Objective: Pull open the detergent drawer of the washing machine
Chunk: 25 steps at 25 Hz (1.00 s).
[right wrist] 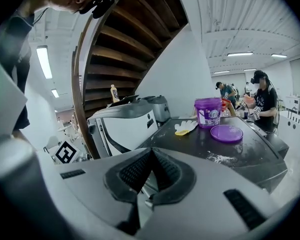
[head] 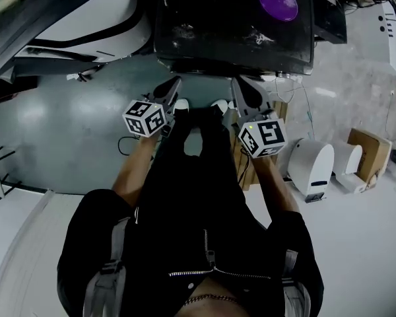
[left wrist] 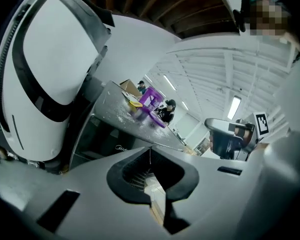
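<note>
The left gripper (head: 176,82) and right gripper (head: 237,84) are seen fully closed, with nothing held, side by side and aimed toward 12 o'clock. The washing machine (head: 204,25) is found there. Its front edge runs 9 to 3 and is faced toward 6. Its detergent drawer cannot be made out.

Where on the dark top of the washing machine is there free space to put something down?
Free: the near left part of the dark washing-machine top, before the white-and-yellow glove. Crowded: far right, with the purple plastic bucket, round purple lid and spilled white powder.
</note>
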{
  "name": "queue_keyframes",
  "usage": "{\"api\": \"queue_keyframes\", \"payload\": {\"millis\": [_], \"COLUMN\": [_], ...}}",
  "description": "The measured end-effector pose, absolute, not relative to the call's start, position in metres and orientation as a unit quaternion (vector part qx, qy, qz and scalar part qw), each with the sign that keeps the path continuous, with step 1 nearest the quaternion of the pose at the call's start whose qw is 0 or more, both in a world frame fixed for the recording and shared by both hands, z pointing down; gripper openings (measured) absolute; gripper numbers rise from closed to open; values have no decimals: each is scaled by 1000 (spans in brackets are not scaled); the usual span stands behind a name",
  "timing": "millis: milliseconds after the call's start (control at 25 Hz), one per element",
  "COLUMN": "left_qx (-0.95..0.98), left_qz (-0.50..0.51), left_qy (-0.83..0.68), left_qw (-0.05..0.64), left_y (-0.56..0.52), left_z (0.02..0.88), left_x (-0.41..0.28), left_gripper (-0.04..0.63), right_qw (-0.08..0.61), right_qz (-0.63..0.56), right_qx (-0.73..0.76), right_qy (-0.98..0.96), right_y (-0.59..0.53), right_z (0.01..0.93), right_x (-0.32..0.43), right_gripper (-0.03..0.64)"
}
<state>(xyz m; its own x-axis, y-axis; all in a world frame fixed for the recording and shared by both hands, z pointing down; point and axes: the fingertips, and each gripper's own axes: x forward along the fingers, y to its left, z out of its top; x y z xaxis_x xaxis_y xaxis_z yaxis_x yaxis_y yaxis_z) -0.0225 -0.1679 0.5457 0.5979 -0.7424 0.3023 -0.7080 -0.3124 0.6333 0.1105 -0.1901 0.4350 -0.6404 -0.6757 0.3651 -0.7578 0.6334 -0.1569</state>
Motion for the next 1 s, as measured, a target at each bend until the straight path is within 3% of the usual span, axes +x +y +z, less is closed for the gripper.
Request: {"api": "queue_keyframes", "payload": {"millis": [480,720,1000], "left_qx": [785,743,702], "left_qz": [-80,-233,-323], "left_qy": [-435,-398,-364], "left_qw": [434,486,521], "left_y": [-174,-192,-214], "left_z": [567,566,582], "left_x": [-20,-20,-13], "left_gripper": [25,236,301], "right_qw": [162,170,182], "right_qz": [162,169,177], "right_qx": [387,385,395], "right_qy": [-893,-891,-883], "right_y": [-192,-187,-180], "right_z": [449,453,458], "right_x": [103,102,113], "right_gripper": [5,5,5]}}
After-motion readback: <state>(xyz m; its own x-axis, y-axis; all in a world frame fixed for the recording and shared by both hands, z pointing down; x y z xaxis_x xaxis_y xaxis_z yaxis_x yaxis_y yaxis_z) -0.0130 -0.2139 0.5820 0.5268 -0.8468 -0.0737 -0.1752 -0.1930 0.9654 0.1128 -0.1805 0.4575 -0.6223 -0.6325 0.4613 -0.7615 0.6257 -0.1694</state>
